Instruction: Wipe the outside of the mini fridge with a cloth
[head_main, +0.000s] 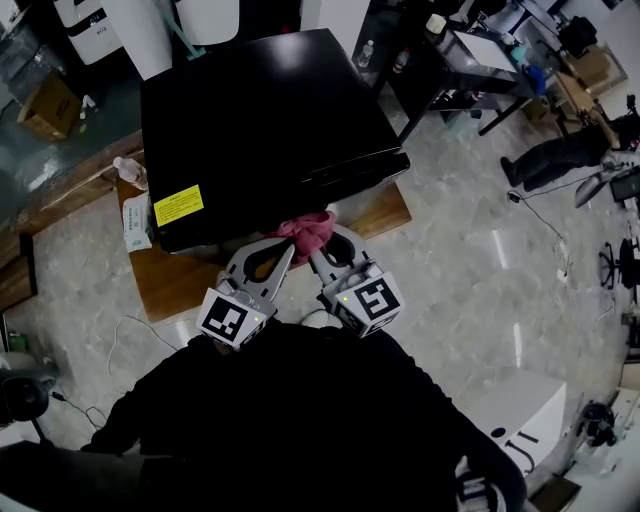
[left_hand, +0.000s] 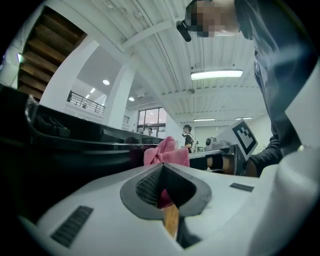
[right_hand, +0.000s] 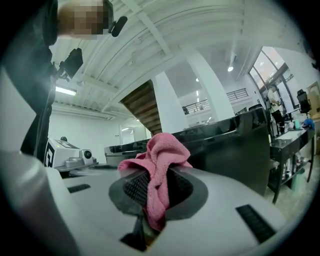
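Head view: the scene is being looked at steeply from above, with the fridge (head_main: 260, 120) filling the upper middle.
Fridge: black and glossy, it is being carried on a low wooden stand (head_main: 170, 285), with its near edge lying right by the cloth (head_main: 310, 230); whether the two are touching cannot be told.
Wooden stand: bare board is being shown to the left and right of the fridge, and it is best left out of the wiping.
Left gripper (head_main: 286, 250): its jaws are being pressed together on a corner of the cloth, with pink showing in the gap in the left gripper view.
Right gripper (head_main: 318, 255): its jaws are being pinched on a thicker fold of the same cloth.
Cloth: pink, it is being held bunched between the two tips.
Sticker (head_main: 178, 205): yellow, it is being shown at the fridge's near left corner, where an edge could be caught by the cloth.
Step in hand: judged as the cloth being brought to the fridge. The wipe is being served best by the cloth being pulled flat between both grips and drawn along one face with light pressure, the hard jaws being kept off the gloss.
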